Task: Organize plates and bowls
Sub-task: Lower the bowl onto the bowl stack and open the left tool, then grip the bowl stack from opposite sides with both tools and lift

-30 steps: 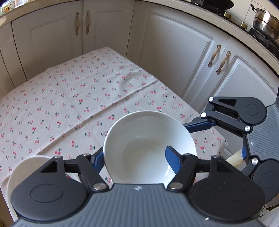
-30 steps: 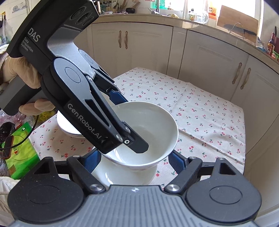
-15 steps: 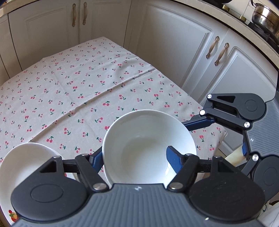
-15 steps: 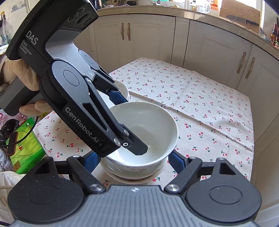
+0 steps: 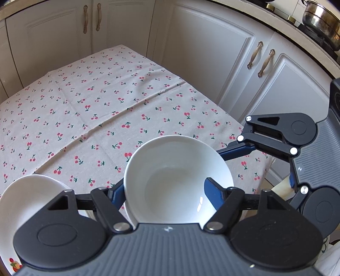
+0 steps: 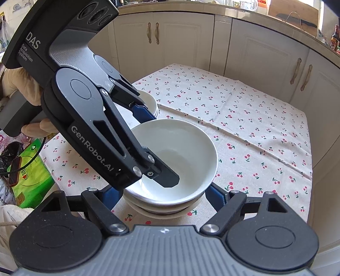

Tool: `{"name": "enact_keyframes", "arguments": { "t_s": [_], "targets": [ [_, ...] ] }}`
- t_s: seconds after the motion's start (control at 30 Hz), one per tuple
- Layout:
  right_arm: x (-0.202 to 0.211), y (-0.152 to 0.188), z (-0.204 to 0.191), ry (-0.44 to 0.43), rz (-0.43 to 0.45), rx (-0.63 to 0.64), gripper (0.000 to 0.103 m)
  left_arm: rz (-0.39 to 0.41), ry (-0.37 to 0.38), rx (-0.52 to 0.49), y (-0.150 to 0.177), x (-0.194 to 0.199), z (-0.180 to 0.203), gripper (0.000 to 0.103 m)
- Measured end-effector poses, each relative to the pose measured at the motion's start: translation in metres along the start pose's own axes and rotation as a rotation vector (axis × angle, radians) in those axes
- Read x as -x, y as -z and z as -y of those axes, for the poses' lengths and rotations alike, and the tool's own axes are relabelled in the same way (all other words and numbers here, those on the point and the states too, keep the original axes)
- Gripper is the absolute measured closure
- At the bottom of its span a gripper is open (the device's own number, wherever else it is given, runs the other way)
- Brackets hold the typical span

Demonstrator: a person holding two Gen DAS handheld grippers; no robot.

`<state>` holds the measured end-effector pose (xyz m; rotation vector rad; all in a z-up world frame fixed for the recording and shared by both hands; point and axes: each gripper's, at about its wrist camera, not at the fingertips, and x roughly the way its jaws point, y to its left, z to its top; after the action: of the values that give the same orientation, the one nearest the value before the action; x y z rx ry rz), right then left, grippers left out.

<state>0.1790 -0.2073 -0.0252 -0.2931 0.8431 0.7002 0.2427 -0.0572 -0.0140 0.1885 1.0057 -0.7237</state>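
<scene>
A white bowl (image 6: pixel 182 155) sits nested on top of a short stack of white bowls (image 6: pixel 163 209) on the cherry-print tablecloth (image 6: pixel 244 131). My left gripper (image 5: pixel 163 194) straddles the top bowl's (image 5: pixel 178 180) wall, one blue finger (image 5: pixel 116 195) outside the rim, the other inside. Its jaws are opening and the pads no longer seem to press. My right gripper (image 6: pixel 163 194) is low at the stack, with its fingers (image 6: pixel 214 196) against both sides of the lower bowls, shut on them.
More white dishes (image 5: pixel 27 197) stand just left of the stack, partly hidden behind the left gripper (image 6: pixel 157 146). A green package (image 6: pixel 27 169) lies off the table's left edge. Cream cabinets (image 5: pixel 201 53) close in behind, and a steel pot (image 5: pixel 320 17) sits on the counter.
The top bowl came down from a tilt above the lower bowls and now rests level in them. The left fingers have spread a little. The right gripper has stayed in place.
</scene>
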Motion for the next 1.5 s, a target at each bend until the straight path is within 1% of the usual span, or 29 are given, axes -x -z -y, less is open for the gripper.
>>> {"name": "enact_keyframes", "arguments": {
  "t_s": [0.1,0.17,0.23,0.33,0.53,0.6,0.77,0.9,1.0,1.1,1.27,1.5],
  "targets": [
    [-0.001,0.001,0.002,-0.008,-0.004,-0.007,0.014,0.013,-0.026,-0.021,-0.001,0.003,0.001,0.026],
    [0.000,0.003,0.002,-0.004,0.004,-0.005,0.011,0.042,-0.034,-0.042,-0.001,0.008,0.002,0.024],
    [0.004,0.003,0.001,0.000,0.023,0.002,0.005,0.059,-0.026,-0.040,-0.003,0.014,0.000,0.023],
    [0.008,0.003,0.001,-0.002,0.045,-0.001,0.000,0.095,-0.031,-0.064,0.000,0.020,0.002,0.021],
    [0.007,0.010,0.002,0.006,0.039,0.000,0.000,0.167,-0.038,-0.095,0.019,0.028,0.002,0.013],
    [0.006,0.012,0.001,0.021,0.032,0.008,0.000,0.199,-0.043,-0.095,0.028,0.033,0.001,0.012],
    [0.006,0.018,-0.005,0.042,0.030,0.046,0.000,0.244,-0.056,-0.123,0.049,0.044,0.003,0.007],
    [0.004,0.022,-0.010,0.038,0.025,0.076,0.000,0.236,-0.063,-0.148,0.064,0.045,0.004,0.007],
    [0.002,0.025,-0.010,0.037,0.022,0.088,0.000,0.207,-0.075,-0.175,0.076,0.039,0.004,0.007],
    [-0.002,0.029,-0.007,0.018,0.011,0.090,0.000,0.172,-0.089,-0.208,0.084,0.029,0.005,0.007],
    [-0.011,0.032,-0.003,0.015,-0.018,0.126,0.000,0.132,-0.109,-0.288,0.087,0.014,0.008,0.007],
    [-0.026,0.028,0.010,-0.029,-0.042,0.170,0.001,0.070,-0.086,-0.373,0.081,-0.009,0.008,0.008]
  ]
}}
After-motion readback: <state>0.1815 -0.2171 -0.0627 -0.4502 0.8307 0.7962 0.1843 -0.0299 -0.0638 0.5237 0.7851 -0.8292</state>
